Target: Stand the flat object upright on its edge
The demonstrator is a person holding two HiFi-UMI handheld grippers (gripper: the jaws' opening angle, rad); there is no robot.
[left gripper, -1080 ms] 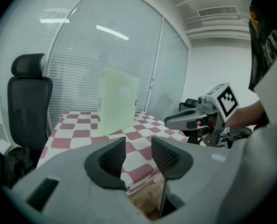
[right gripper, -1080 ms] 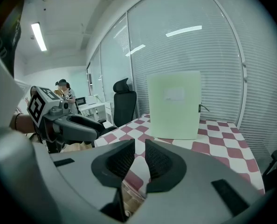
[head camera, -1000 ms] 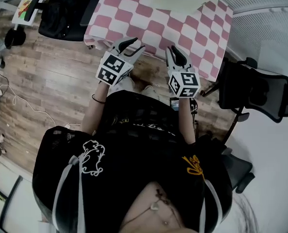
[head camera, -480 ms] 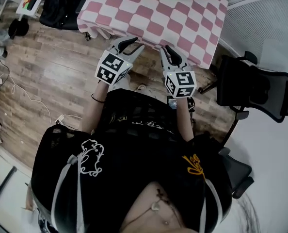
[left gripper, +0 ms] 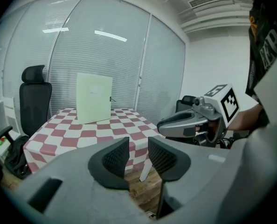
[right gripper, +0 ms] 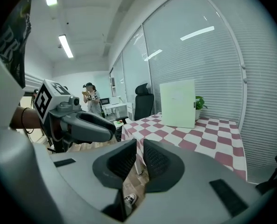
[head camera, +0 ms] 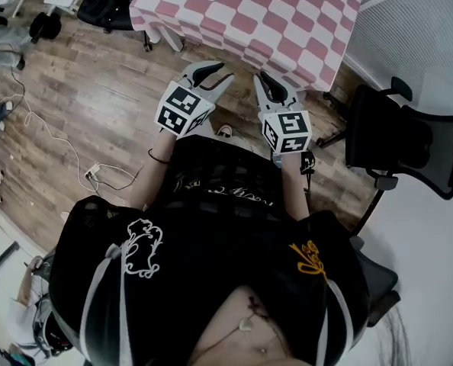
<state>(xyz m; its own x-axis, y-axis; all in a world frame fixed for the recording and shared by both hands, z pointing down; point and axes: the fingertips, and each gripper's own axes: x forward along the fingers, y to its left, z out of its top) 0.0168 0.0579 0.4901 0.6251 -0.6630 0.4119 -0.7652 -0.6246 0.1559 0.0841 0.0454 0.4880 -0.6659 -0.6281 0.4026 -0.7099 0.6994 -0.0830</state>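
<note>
Out past both tools, on the far part of the pink-and-white checked counter (left gripper: pixel 59 134), find the pale green board (left gripper: pixel 94 98). Standing up on its bottom edge, flat face turned toward the tools. Touched by neither tool and well apart from both. Just behind its right side, a small green plant (right gripper: pixel 197 104).

Down near the body, over the wood floor (head camera: pixel 97 105) and short of the counter's near edge: left tool (head camera: pixel 219 72) and right tool (head camera: pixel 266 81), side by side, both pointing toward the counter and a little down.

Left tool first: jaws just been closing, now narrow, with a small gap between the pads and nothing in that gap.

Right tool next: jaws just been closing too, now nearly together, only a thin slit left, nothing in it either.

To the right of the counter, a black chair (head camera: pixel 409 139). At the counter's far left, a tall chair (left gripper: pixel 34 101), black as well. Behind the counter, a glass wall with white blinds (left gripper: pixel 106 45). Far off on the left in the right tool's view, a person (right gripper: pixel 89 99) standing.
</note>
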